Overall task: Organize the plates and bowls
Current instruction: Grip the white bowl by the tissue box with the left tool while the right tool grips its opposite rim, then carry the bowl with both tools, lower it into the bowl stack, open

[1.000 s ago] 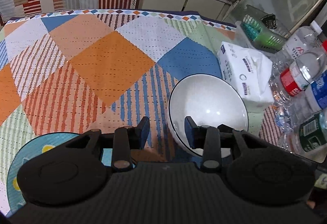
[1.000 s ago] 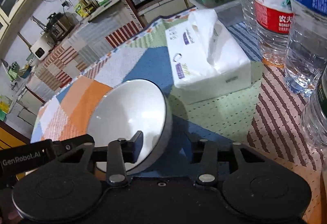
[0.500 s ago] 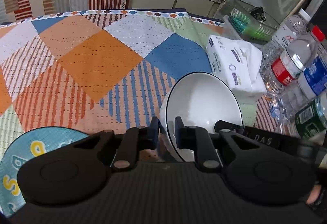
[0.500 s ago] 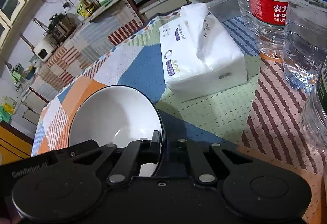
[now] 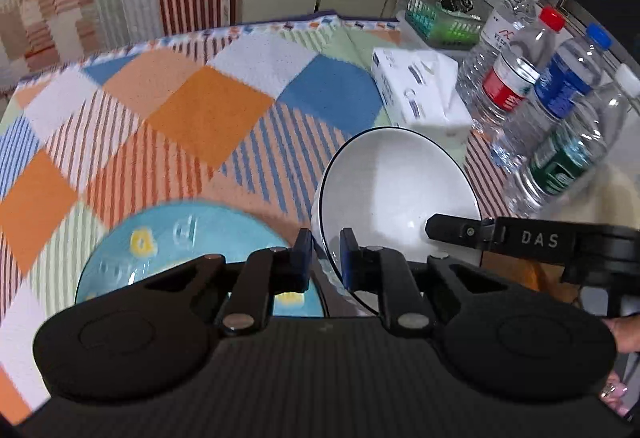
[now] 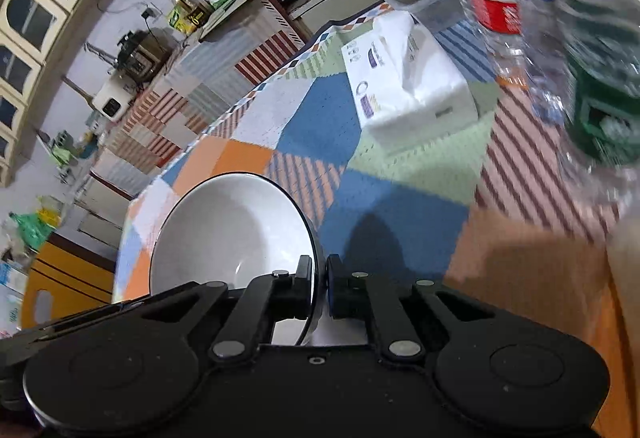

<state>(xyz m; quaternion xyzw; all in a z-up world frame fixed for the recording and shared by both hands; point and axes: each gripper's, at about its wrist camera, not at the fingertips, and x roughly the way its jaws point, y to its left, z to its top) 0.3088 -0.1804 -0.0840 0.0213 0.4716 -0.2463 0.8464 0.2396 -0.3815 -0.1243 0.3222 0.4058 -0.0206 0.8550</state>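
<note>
- The white ceramic bowl with a thin dark rim (image 5: pixel 394 194) is held tilted above the patchwork tablecloth (image 5: pixel 208 110), near the table's near right part, carried by both tools at once.
- The left gripper (image 5: pixel 323 252) pinches the bowl's near-left rim, one pad inside and one outside; the right gripper (image 6: pixel 319 288) is pressed onto the opposite rim in the same way.
- Judged step: the bowl is mid-carry, most likely headed for the light-blue round plate with yellow letters (image 5: pixel 176 246) lying just left of it on the cloth.
- The next move probably calls for levelling the bowl, centring it over the plate and lowering both sides evenly before either grip lets go.
- The plate's near edge is hidden behind the left tool's body, and its print is blurred.
- Whether the bowl's foot touches the cloth cannot be told.
- Far right, the white tissue pack (image 5: pixel 420 90) and clear plastic water bottles (image 5: pixel 516 78) stand close by; in the right wrist view the bottles are smeared and cut off.
</note>
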